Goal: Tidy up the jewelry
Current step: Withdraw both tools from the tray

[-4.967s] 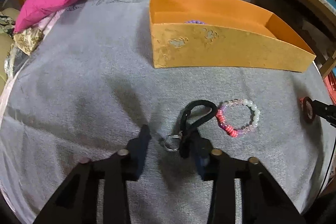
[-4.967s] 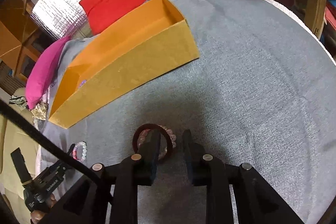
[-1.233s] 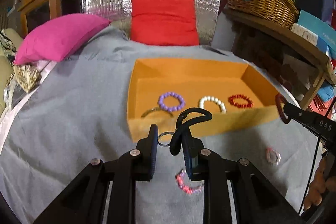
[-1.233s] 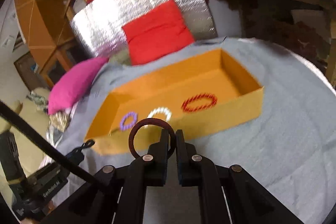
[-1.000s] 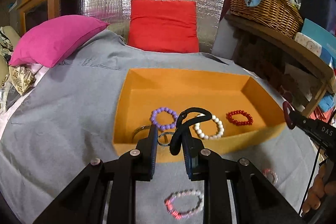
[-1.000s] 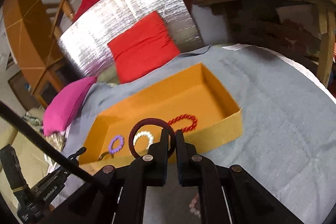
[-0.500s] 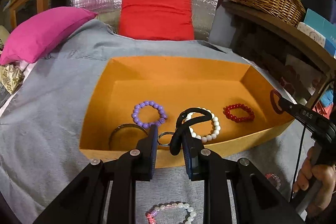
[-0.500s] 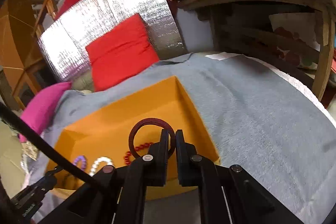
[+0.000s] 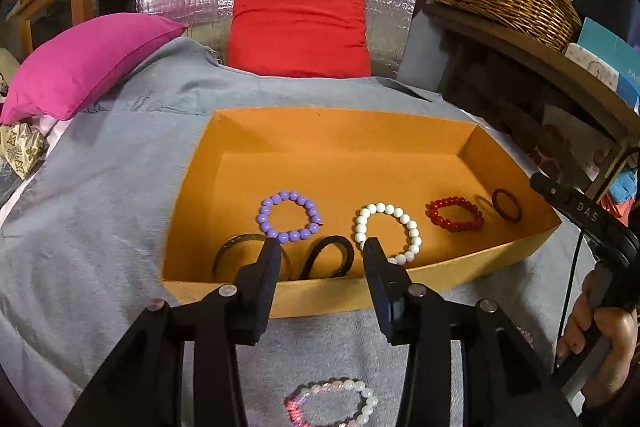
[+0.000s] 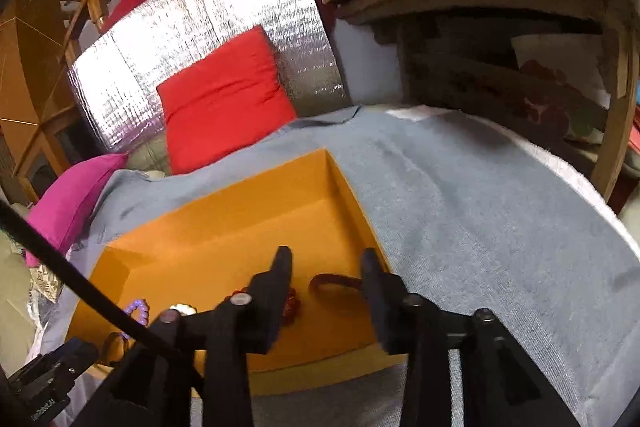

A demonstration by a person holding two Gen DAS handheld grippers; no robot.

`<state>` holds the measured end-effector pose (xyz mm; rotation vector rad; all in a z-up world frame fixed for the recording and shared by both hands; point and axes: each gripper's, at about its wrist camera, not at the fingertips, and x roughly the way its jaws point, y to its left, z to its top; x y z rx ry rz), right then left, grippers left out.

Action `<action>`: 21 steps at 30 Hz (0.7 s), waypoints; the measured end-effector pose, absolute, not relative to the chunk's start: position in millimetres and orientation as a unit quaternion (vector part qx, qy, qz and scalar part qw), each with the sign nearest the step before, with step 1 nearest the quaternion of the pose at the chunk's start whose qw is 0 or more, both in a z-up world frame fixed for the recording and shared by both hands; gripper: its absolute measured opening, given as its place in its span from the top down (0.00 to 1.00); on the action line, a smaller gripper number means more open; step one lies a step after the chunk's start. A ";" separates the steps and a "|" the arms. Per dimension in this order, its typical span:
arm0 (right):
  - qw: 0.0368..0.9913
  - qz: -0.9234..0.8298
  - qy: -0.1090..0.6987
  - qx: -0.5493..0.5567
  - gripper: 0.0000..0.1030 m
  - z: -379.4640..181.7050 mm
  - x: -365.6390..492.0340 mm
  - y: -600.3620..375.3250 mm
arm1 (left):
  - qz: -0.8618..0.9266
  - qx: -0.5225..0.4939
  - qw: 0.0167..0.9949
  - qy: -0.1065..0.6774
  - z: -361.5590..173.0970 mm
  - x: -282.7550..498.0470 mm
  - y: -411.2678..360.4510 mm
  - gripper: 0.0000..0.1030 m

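With both tongs, left tongs point(image 9: 320, 249) and right tongs point(image 10: 326, 263), opening empty over the orange box point(image 9: 400, 287), the pink-and-white beaded bracelet point(image 9: 332, 401) is judged light, limp and best pinched across its strand.

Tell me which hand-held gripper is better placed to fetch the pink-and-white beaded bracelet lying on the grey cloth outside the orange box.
Left, probably. The pink-and-white bracelet lies just below the left hand-held gripper, whose opening jaws hold nothing. The right hand-held gripper, also opening and empty, sits over the orange box, and its view doesn't show the bracelet.
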<state>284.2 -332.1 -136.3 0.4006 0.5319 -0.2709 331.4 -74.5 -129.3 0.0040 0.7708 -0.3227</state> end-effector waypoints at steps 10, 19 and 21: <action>0.944 -0.088 0.257 0.186 0.59 -108.5 244.7 -320.3 | -0.123 0.041 0.922 0.366 -118.0 301.9 -45.3 0.58; 0.926 -0.044 0.326 0.184 0.59 -123.9 202.2 -308.4 | -0.101 0.044 0.904 0.413 -141.2 263.3 -11.6 0.58; 0.918 -0.049 0.345 0.187 0.59 -130.7 190.3 -305.9 | -0.097 0.038 0.900 0.422 -145.5 256.8 -10.4 0.58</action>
